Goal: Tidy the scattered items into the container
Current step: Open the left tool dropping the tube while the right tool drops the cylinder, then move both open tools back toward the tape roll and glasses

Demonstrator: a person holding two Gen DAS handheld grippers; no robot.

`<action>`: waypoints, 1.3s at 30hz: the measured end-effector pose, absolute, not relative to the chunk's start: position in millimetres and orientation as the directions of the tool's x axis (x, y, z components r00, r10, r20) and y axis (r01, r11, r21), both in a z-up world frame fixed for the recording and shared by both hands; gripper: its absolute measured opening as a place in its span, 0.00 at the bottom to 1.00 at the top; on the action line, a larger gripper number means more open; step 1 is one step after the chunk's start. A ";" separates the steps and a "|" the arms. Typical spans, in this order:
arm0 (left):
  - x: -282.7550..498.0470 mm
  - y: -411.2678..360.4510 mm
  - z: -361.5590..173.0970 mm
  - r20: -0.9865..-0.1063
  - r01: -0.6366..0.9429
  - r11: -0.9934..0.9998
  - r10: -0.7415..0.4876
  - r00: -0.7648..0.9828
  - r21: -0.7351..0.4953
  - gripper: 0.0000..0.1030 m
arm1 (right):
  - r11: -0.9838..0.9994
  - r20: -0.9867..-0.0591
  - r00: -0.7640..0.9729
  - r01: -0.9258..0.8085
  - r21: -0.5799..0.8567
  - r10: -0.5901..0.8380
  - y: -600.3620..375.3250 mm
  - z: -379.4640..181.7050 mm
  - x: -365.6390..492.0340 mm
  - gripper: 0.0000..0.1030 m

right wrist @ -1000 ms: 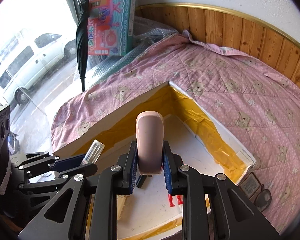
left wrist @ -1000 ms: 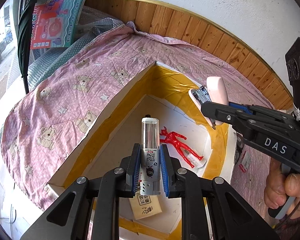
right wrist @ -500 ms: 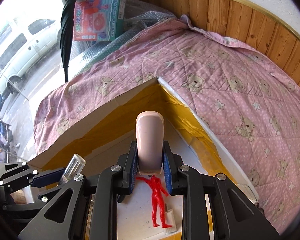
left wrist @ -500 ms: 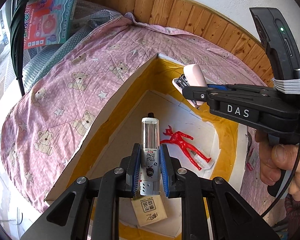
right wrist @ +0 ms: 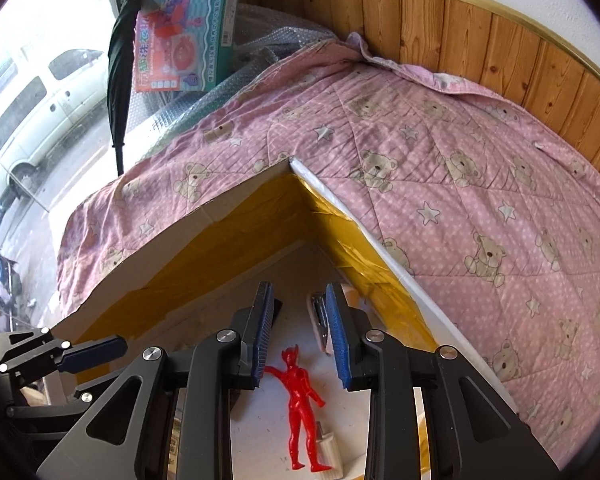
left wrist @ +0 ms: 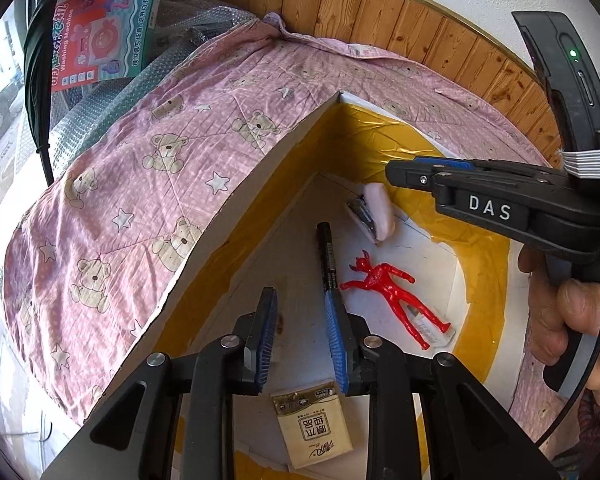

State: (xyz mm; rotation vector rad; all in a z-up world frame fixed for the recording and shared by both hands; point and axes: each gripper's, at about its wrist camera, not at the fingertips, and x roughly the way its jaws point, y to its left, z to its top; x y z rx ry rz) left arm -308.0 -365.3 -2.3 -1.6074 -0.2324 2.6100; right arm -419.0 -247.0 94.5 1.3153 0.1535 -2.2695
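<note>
Now both grippers are held open and empty above the box (left wrist: 236, 216), the left gripper (left wrist: 300, 336) over its middle and the right gripper (right wrist: 298, 332) nearer the far corner, presumably because their loads are already set down. Inside, a pen (left wrist: 327, 258) lies along the floor, a stapler (left wrist: 374, 216) rests by the far corner, a red figure (left wrist: 392, 292) sprawls beside the right wall, and a packet (left wrist: 314, 428) sits at the near edge. The box stands on a quilt (right wrist: 460, 184), where nothing loose is seen.
</note>
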 end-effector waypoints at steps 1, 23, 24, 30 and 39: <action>-306.2 -366.2 -1.6 -0.881 0.026 -0.985 0.141 -0.452 -0.171 0.26 | -0.862 -0.833 -0.399 0.479 0.167 -0.384 -244.5 97.6 -415.1 0.28; -208.5 -299.5 57.5 -0.782 -0.138 -0.963 0.270 -0.562 -0.233 0.36 | -0.848 -0.665 -0.526 0.313 0.429 -0.530 -134.1 119.4 -237.0 0.28; -203.2 -294.3 59.0 -0.779 -0.149 -0.961 0.275 -0.563 -0.231 0.36 | -0.848 -0.662 -0.530 0.300 0.438 -0.529 -128.3 117.1 -230.0 0.30; -177.5 -264.3 65.2 -0.773 -0.212 -0.955 0.292 -0.563 -0.207 0.36 | -0.840 -0.653 -0.538 0.247 0.482 -0.533 -96.3 104.3 -194.7 0.30; -155.4 -221.2 60.5 -0.780 -0.264 -0.938 0.335 -0.528 -0.225 0.36 | -0.851 -0.669 -0.552 0.163 0.500 -0.499 -52.3 84.2 -166.5 0.30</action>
